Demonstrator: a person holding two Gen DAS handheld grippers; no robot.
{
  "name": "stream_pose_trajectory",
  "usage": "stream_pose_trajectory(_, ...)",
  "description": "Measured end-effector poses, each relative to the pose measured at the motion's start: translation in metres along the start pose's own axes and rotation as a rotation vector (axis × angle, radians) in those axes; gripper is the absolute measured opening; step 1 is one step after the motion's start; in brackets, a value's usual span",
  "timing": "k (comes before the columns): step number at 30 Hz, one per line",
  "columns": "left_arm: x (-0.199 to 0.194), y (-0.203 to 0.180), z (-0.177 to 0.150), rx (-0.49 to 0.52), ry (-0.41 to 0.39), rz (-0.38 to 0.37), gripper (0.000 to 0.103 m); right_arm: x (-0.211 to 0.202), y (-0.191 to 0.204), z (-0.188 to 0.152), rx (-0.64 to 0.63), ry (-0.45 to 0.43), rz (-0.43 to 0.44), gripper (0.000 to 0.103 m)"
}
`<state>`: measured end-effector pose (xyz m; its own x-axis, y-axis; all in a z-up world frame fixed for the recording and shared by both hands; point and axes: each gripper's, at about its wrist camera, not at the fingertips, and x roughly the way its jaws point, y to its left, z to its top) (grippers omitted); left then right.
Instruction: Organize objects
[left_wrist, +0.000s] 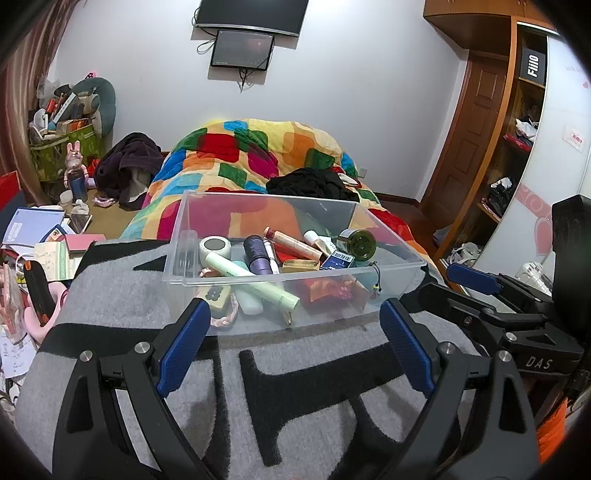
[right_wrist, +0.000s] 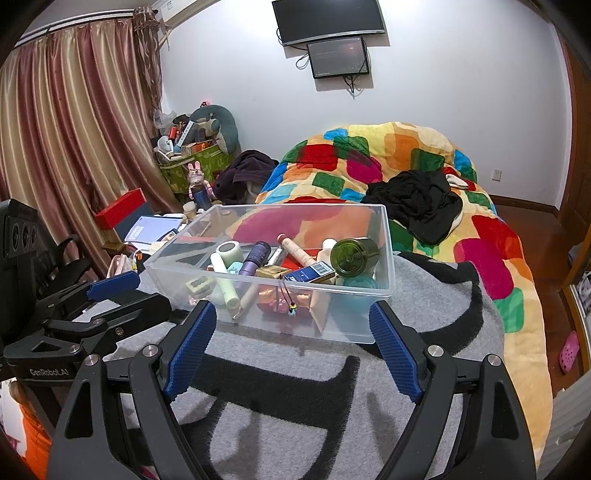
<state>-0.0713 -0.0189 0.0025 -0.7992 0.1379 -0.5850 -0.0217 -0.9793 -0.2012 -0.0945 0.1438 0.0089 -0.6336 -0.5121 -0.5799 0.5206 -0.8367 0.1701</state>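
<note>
- Bed (right_wrist: 517, 295) carries everything; grey blanket w/ black pattern (left_wrist: 147, 295) spread over near end.
- Clear plastic bin (left_wrist: 388, 258) sits on grey blanket.
- Multicolour quilt (left_wrist: 258, 155) heaped behind bin.
- Black garment (right_wrist: 421, 203) lies on quilt.

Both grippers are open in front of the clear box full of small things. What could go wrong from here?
1. The clear box stands on a soft grey blanket, so a push from the left gripper or right gripper may tilt or slide it.
2. The pale green tube lies slanted among piled items; pulling one out may drag others.
3. The beaded cord hangs over the front rim and may snag a finger.
</note>
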Motion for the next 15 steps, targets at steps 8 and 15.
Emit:
stream_pose_trajectory(8, 0.0001, -0.0034, -0.0030, 0.011, -0.002, -0.004, 0.094, -0.0013, 0.0001, -0.0013, 0.008, 0.002, 0.002, 0.083)
stream_pose_trajectory(15, -0.0047, -0.0048, -0.0012, 0.013, -0.016, 0.008, 0.096, -0.0010, -0.0006, -0.0009, 0.007, 0.003, 0.001, 0.083)
